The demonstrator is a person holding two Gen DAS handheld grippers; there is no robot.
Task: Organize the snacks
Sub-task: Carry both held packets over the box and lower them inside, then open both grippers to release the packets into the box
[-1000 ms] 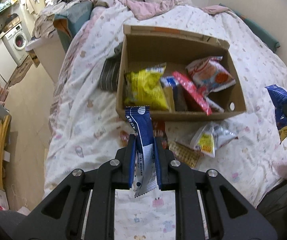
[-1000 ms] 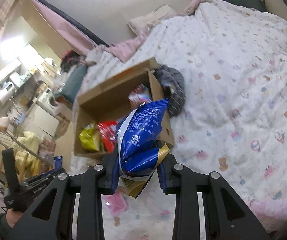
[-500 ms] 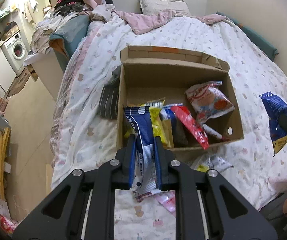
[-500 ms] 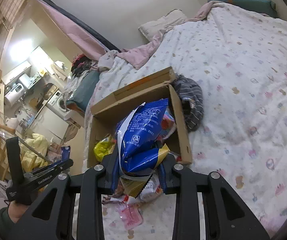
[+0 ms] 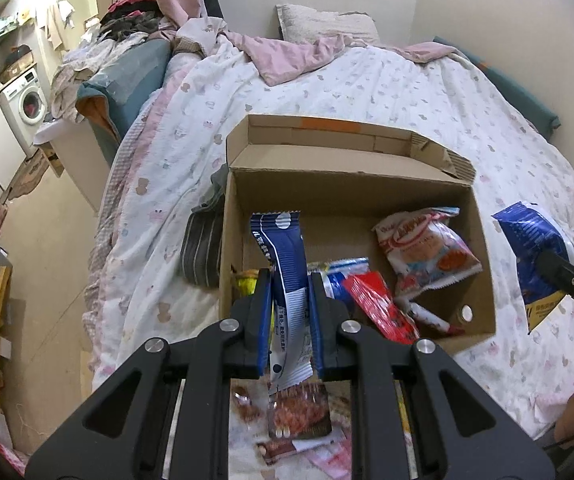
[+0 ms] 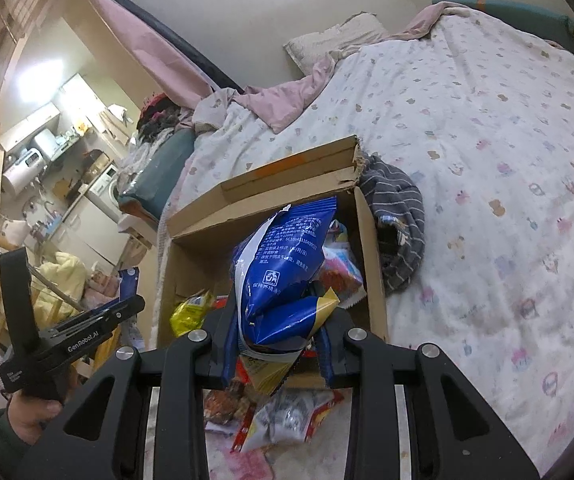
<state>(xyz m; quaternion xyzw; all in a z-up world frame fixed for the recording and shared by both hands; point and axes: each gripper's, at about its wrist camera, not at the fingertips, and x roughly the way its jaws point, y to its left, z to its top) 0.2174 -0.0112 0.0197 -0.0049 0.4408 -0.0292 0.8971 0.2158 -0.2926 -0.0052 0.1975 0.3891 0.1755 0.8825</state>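
The big bed with the white quilt printed with little animals (image 5: 367, 92) fills most of the room, and the open brown cardboard box (image 5: 351, 184) sits on it, a grey striped cloth (image 5: 201, 252) lying against its left side. A second ago the box was farther off and smaller in both views; now it is much nearer and both hands have come up to its near edge. That means both snacks are almost at the place where they go, so the next step is likely to let them drop inside. The right gripper (image 6: 277, 336) is clenched on the puffy blue and gold snack bag (image 6: 283, 272), which now hangs over the near right part of the box. The left gripper (image 5: 289, 316) is clenched on the long thin blue and white wrapper (image 5: 283, 256), which stands upright over the near left part of the box. Inside the box already lie a white and red bag (image 5: 427, 252), a flat red packet (image 5: 379, 308) and a yellow bag (image 6: 191, 310). A few more snack packets (image 6: 283, 412) are still on the quilt just in front of the box, so the job is not done yet.
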